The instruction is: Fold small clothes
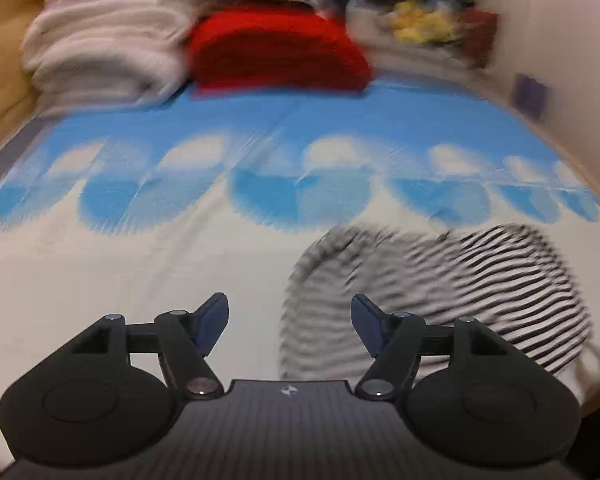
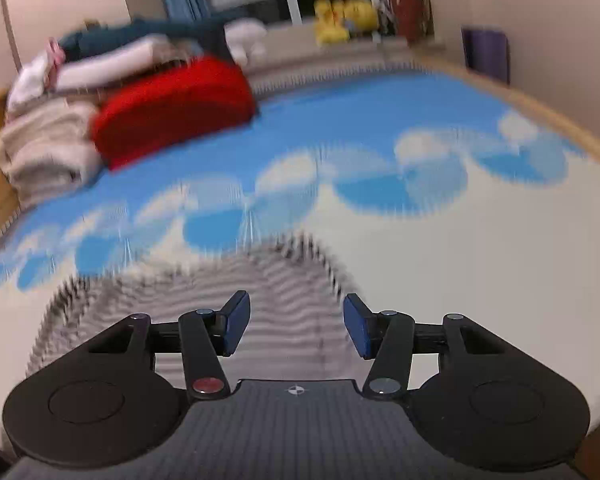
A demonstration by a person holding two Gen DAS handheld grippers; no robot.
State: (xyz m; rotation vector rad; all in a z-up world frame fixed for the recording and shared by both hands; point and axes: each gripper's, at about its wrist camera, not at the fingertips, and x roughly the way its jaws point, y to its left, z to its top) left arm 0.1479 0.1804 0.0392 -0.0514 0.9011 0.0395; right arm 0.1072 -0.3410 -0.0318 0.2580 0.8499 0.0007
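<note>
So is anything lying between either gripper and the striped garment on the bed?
Nothing visible. The left gripper and right gripper both hang open and empty above the striped garment, with only bare sheet around it. The red bundle sits far back.

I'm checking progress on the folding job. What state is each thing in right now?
left gripper: open, empty
right gripper: open, empty
striped garment: lying on the bed sheet, released
red blanket: folded, at the far end
beige blanket: folded, beside the red one
</note>
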